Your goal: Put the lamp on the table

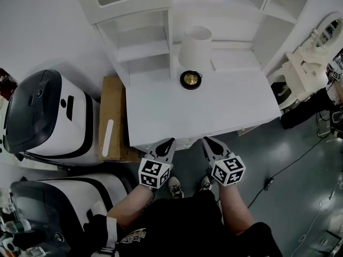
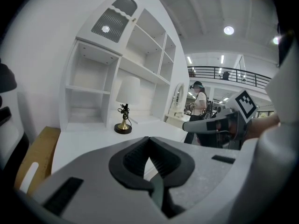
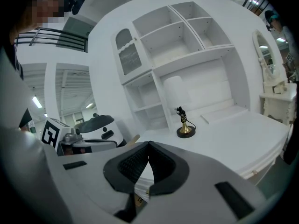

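A small lamp (image 1: 193, 55) with a white shade and a round black-and-brass base stands upright on the white table (image 1: 214, 106), near the back by the shelves. It also shows as the lamp (image 2: 125, 107) in the left gripper view and the lamp (image 3: 180, 107) in the right gripper view. My left gripper (image 1: 170, 142) and right gripper (image 1: 206, 141) hover side by side at the table's front edge, well short of the lamp. Both are shut with nothing between the jaws, tips touching in the left gripper (image 2: 149, 139) and right gripper (image 3: 148, 144) views.
A white hutch with open shelves (image 1: 140, 44) rises behind the table. A cardboard box (image 1: 111, 116) leans at the table's left, beside two white-and-black machines (image 1: 48, 116). A white vanity with mirror (image 1: 316, 52) stands at right. Cables (image 1: 284, 170) trail over the grey floor. A person (image 2: 200, 101) stands far off.
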Available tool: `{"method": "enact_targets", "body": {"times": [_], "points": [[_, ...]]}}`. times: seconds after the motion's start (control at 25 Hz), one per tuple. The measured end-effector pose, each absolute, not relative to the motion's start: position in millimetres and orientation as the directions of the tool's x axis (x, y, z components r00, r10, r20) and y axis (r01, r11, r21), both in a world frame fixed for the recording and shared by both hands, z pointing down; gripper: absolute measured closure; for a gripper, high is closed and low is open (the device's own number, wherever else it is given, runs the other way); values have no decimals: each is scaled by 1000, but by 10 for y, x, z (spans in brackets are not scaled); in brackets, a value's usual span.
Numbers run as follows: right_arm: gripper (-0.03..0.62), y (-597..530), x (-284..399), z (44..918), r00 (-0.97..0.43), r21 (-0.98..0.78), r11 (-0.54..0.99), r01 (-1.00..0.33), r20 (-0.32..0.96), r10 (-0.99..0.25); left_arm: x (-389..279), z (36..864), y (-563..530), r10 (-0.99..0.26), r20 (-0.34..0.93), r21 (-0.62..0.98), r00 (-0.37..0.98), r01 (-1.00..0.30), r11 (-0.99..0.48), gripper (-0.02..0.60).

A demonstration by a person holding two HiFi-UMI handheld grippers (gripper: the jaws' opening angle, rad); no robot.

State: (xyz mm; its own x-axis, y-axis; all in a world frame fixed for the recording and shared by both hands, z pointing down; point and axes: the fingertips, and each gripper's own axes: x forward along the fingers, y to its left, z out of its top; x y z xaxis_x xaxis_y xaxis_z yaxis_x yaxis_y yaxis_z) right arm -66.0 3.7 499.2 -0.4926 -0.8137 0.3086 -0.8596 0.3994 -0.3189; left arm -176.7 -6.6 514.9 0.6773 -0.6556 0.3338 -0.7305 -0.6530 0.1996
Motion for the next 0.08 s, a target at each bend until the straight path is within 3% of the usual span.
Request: {"method": "enact_targets", "body": {"times": [0.08], "points": [[569,27,-660,5015,-494,-322,400,-858,310,-812,-1766,5169,-79,-656,336,201,676,-732,-651,575]]}}
